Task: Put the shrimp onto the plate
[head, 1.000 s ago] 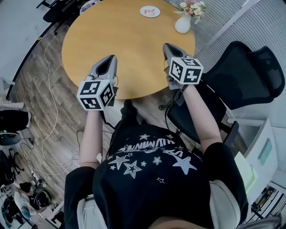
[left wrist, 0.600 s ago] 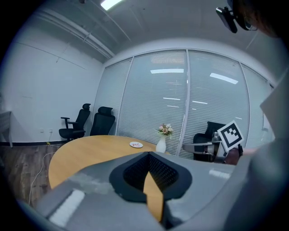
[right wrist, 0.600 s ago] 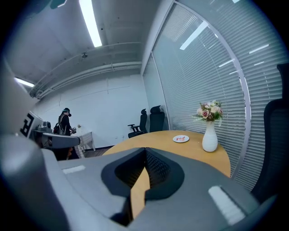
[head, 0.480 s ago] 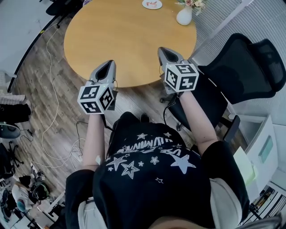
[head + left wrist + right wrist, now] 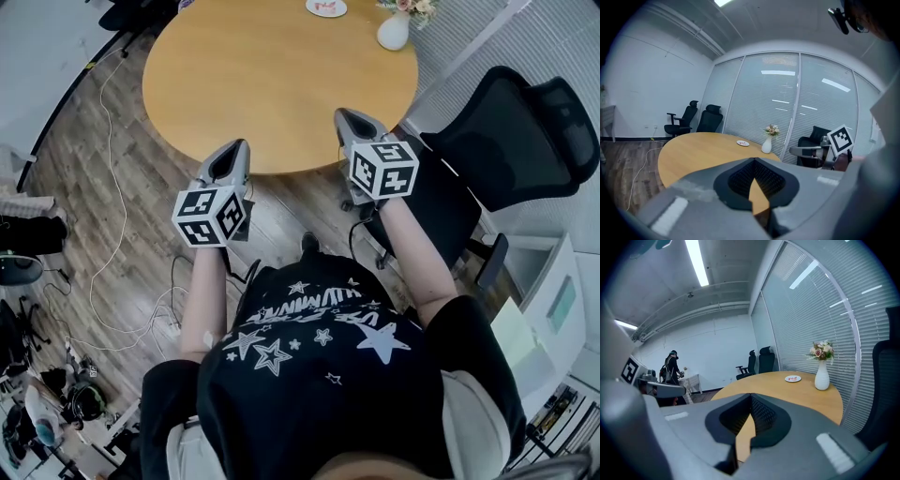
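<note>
The person is holding both grippers at the near edge of the round table [image 5: 272, 84]. The left gripper [image 5: 232, 155] and right gripper [image 5: 351, 120] are each keeping their jaws closed together on nothing. The plate [image 5: 311, 7] is sitting at the far edge, well apart from both, just left of a white vase [image 5: 394, 31]. Pink bits [image 5: 328, 6] are lying on it, too small to identify as shrimp. A black office chair [image 5: 506, 141] is standing right of the right gripper, and a cable [image 5: 105, 169] is trailing across the floor at left.
</note>
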Demonstrator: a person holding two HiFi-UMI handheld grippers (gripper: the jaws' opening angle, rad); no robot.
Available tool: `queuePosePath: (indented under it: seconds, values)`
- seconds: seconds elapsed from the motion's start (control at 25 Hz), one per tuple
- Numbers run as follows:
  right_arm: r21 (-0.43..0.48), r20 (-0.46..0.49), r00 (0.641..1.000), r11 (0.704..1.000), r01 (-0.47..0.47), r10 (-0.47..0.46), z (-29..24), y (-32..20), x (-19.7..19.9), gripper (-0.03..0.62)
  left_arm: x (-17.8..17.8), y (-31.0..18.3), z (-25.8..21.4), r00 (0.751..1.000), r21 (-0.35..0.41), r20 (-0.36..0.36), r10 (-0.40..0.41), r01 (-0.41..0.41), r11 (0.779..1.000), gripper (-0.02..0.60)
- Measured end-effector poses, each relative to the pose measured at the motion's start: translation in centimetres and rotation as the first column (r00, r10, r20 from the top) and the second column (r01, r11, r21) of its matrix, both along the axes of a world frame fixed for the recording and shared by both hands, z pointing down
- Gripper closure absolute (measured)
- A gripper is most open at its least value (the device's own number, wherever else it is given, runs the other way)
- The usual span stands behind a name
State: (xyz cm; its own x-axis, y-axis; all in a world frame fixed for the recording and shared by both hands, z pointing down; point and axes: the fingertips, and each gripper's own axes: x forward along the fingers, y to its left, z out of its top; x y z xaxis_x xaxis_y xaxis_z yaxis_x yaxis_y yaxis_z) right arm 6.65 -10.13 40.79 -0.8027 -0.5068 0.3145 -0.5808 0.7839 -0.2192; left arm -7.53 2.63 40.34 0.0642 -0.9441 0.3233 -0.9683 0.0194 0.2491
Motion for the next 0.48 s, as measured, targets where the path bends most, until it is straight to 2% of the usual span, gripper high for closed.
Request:
queuePosePath:
  seconds: [0.24, 0.48]
  values:
    - [0.002, -0.010, 1.000, 1.000, 0.002, -0.002, -0.4, 4.3, -1.5, 0.592, -1.4, 4.4, 0.3, 1.000, -0.012, -0.020, -0.007, 0.007, 1.000, 0.580]
    - [0.006, -0.029, 1.000, 1.000, -0.007, 0.008, -0.1, 8.4, -1.2, 0.592, -1.2, 8.2, 0.6, 1.000, -0.010, -0.028, -0.002, 0.002, 1.000, 0.580]
